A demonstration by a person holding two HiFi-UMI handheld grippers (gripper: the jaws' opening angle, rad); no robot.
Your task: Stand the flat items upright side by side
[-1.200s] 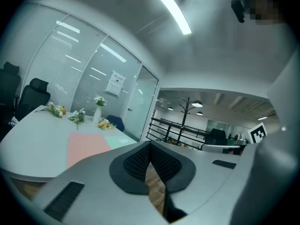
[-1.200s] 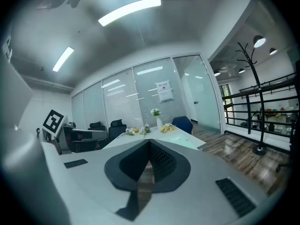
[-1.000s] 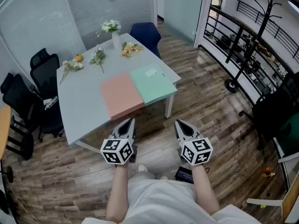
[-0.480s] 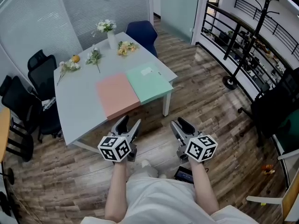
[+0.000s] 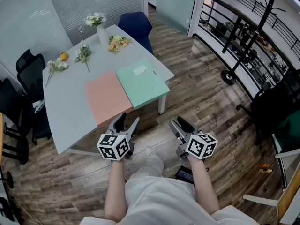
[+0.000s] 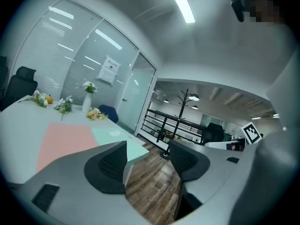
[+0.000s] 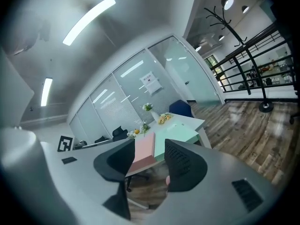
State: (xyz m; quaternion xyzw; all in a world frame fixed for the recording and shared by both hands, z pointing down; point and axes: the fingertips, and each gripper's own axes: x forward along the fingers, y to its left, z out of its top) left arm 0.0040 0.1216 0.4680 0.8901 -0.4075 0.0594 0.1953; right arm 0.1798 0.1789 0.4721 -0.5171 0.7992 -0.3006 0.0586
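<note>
I think I am at the very start of the job. Nothing is picked up yet. The pink folder and the green folder both lie flat, side by side and touching. They sit at the near corner of the pale surface, a little left of the middle of the head view. Neither one stands up yet.

My left gripper is low in the middle of the frame, just in front of the pink folder's near edge, and it is not touching it. Its fingers have just been opening and are spread wide, with nothing between them. My right gripper is to the right of it, over the wooden floor and apart from the surface. Its fingers have just been opening too. They stand apart and hold nothing.

Next I need to reach forward to the folders. I would put the left fingers around the near edge of the pink one and the right fingers around the green one. Then I squeeze and tip each one up. They lie flat, so they may slide when I push on them.
</note>
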